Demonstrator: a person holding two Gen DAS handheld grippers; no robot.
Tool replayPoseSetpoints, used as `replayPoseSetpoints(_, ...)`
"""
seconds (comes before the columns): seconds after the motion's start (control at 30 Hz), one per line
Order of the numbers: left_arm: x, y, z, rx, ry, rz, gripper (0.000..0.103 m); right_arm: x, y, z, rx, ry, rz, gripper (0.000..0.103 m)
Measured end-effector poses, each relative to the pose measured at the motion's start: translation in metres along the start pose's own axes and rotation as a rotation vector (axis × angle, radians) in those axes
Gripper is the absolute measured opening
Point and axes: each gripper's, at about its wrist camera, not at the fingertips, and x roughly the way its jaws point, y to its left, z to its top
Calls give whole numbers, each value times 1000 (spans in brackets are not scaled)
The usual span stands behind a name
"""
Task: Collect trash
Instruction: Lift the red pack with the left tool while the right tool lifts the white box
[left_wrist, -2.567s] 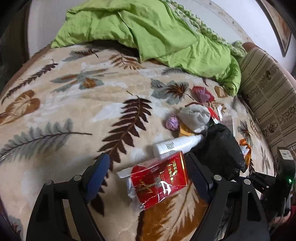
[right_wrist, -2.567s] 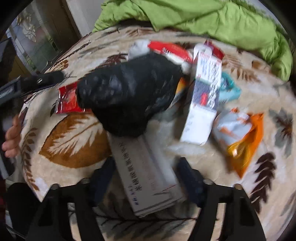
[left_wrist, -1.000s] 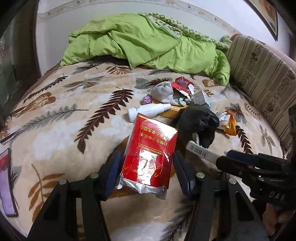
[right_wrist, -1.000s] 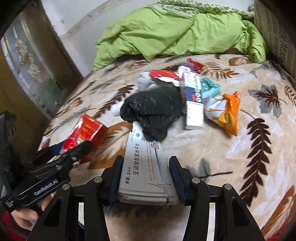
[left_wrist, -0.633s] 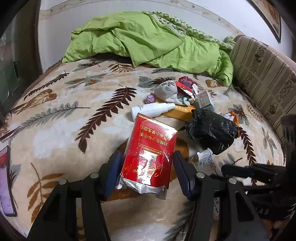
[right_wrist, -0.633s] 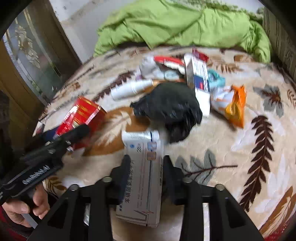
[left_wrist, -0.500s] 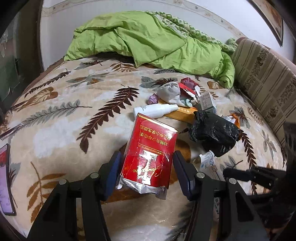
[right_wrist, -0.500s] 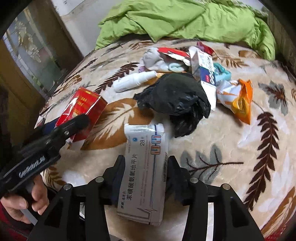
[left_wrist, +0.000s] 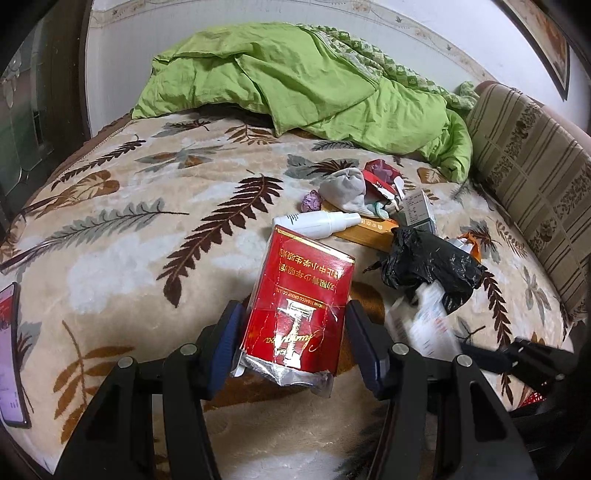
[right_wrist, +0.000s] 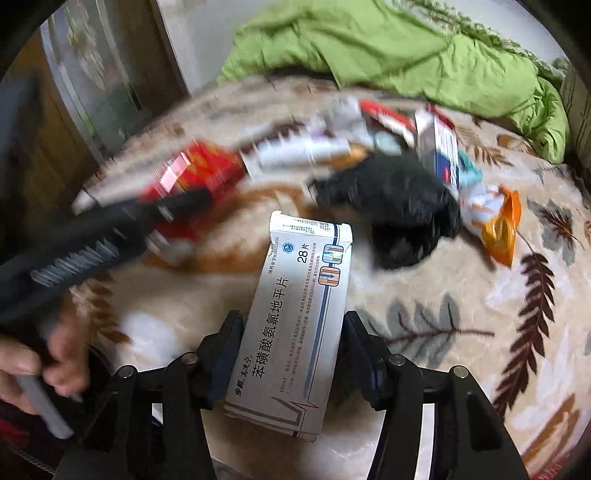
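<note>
Left wrist view: your left gripper (left_wrist: 293, 332) pinches a red foil-lined cigarette pack (left_wrist: 299, 310), right gripper (right_wrist: 291, 349) a white cardboard medicine box (right_wrist: 295, 325); carry both binward next.

A home bedroom: leaf-patterned blanket (left_wrist: 155, 236) over a bed, rumpled green quilt (left_wrist: 295, 85) at its far end, striped padded headboard (left_wrist: 532, 166) beside the quilt.
</note>
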Motion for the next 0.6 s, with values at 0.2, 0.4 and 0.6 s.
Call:
replayPoseSetpoints(0.2,-1,-5,-1,34,-4,22,56,-14,-7,8,50,-106,-13,59)
replayPoseSetpoints(0.4,0,-14,-4,73,-11,41,56,-15,-15,12,100,-105,-4,59)
replayPoseSetpoints(0.6,-1,-15,-4,83,-18,50,56,-23,-15,10,102,-135,13,59)
